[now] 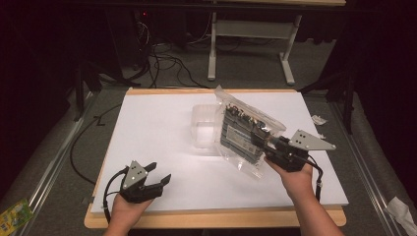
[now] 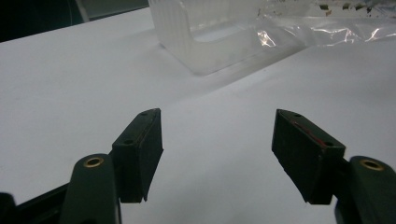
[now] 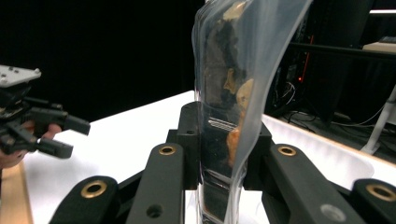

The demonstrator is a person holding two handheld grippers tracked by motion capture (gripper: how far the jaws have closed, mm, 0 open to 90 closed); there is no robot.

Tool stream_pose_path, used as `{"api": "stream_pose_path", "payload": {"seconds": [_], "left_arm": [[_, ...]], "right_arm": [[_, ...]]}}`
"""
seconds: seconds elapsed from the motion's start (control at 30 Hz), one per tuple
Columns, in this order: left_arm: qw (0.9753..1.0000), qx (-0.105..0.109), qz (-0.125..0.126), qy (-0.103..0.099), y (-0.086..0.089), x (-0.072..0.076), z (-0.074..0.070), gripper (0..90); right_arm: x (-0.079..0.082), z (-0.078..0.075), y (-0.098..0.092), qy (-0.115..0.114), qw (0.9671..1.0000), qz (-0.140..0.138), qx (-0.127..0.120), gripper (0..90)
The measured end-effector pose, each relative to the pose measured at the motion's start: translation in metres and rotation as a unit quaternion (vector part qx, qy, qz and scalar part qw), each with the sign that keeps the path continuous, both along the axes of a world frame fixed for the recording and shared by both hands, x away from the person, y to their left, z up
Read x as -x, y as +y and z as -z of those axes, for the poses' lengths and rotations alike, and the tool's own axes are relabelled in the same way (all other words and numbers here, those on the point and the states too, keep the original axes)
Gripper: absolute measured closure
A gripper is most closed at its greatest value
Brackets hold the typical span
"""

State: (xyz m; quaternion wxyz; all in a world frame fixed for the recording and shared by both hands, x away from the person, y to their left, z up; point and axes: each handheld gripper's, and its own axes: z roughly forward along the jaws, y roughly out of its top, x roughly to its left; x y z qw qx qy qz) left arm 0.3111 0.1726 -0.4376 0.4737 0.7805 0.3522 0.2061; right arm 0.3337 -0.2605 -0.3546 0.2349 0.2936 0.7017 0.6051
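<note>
While the white rectangular worktop [image 1: 162, 147] carries a clear plastic tray [image 1: 204, 129], the right hand-held gripper [image 1: 269, 145] clamps a transparent bag with a dark circuit board [image 1: 243, 130], and the left hand-held gripper [image 1: 160, 173] has its jaws apart.

Light falls from above onto the white bench [image 1: 162, 137], which glows brightest ahead of the left tool [image 1: 158, 174], while the room beyond sits almost black. The clear bag [image 1: 246, 130] clamped in the right tool [image 1: 268, 147] throws sharp glints. In both gripper views the black jaws read dark and slightly soft, and the bag up close is blurred. Shadows under the tools are faint.
</note>
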Motion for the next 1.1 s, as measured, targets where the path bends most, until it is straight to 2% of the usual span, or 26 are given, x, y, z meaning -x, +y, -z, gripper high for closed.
{"api": "stream_pose_path", "payload": {"seconds": [0.27, 0.57, 1.1], "left_arm": [[1.0, 0.004, 0.0, -0.004, 0.0, 0.001, -0.001, 34.3], [1.0, 0.006, 0.005, -0.006, -0.001, 0.002, -0.001, 34.4], [0.9998, 0.014, 0.011, -0.008, -0.001, 0.001, -0.002, 34.5]], "right_arm": [[-0.017, -0.012, 0.006, -0.005, 0.9999, 0.016, 0.001, 75.6], [-0.049, -0.02, 0.018, -0.014, 0.9996, 0.023, 0.005, 75.6], [-0.1, -0.016, 0.043, -0.002, 0.9994, 0.033, 0.012, 75.6]]}}
